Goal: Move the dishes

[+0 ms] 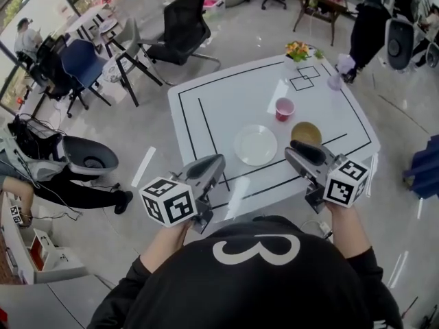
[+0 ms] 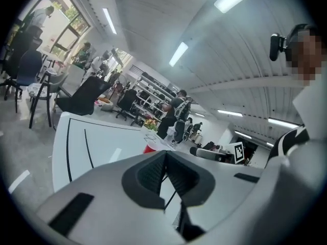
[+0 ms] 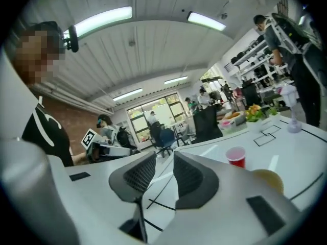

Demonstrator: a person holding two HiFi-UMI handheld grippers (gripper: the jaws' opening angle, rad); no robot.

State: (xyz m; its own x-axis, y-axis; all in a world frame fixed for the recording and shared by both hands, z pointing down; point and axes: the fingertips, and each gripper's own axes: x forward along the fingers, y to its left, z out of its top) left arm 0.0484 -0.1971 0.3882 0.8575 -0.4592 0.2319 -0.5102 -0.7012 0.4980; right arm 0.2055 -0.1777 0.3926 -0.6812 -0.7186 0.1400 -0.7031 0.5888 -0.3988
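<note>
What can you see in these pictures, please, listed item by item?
table: one, white with black lines, middle of the head view
plate: one, white, on the table towards its near edge
bowl: one, yellow-brown, on the table right of the plate
cup: one, red, on the table beyond the plate and bowl
flowers: one bunch, orange and green, far edge of the table
small container: one, pale purple, table's far right corner
office chair: one, black, beyond the table
blue chair: one, far left
left hand-held gripper: one, grey, jaws together, empty
right hand-held gripper: one, grey, jaws slightly apart, nothing between them
</note>
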